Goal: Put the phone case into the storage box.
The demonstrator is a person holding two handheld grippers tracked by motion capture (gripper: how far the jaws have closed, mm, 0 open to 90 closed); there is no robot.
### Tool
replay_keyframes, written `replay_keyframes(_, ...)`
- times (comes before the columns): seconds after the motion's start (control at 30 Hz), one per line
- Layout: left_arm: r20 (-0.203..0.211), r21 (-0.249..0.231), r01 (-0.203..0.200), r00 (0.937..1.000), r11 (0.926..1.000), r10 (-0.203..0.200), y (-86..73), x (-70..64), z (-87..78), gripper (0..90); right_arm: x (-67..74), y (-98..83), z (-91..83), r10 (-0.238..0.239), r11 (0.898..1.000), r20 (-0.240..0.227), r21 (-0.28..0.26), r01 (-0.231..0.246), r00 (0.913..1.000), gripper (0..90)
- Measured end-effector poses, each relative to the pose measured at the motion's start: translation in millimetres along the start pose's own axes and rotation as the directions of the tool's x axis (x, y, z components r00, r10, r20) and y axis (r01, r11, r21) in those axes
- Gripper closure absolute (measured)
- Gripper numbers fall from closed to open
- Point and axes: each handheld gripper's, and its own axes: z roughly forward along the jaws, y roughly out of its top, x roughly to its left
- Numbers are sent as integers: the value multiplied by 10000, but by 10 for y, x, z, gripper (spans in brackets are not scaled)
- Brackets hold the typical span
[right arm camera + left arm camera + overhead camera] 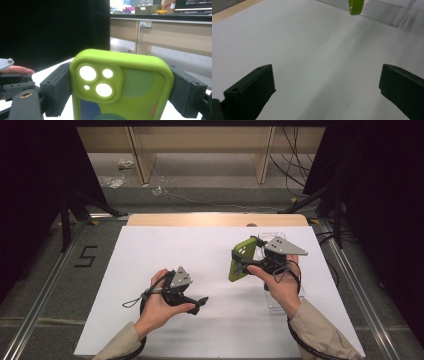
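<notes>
A lime-green phone case (239,270) with camera cut-outs stands upright above the table's right half, and my right gripper (245,257) is shut on its two long edges. In the right gripper view the case (120,92) sits squarely between the black fingers (56,85), its back towards the camera. My left gripper (200,302) hovers low over the white sheet at the front left, pointing right, open with nothing in it. In the left gripper view its jaws (327,80) stand far apart over bare sheet, and the case's bottom end (356,6) hangs ahead.
A clear plastic box (272,297) lies on the white sheet (200,250) under the right hand, and its ribbed wall (382,12) shows in the left gripper view. The wooden table edge (215,220) runs along the back. Black stands flank both sides.
</notes>
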Motion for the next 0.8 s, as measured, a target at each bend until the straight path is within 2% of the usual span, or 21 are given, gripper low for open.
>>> replay_keyframes(0.43, -182, 10, 147, 9997, 9999, -147, -104, 64, -85, 0, -118, 84, -93, 2, 9998, 378, -205, 6, 9993, 168)
replay_keyframes(0.8, -189, 42, 212, 9996, 9998, -211, -128, 67, -79, 0, -189, 125, -141, 30, 9995, 623, -307, -11, 9981, 169)
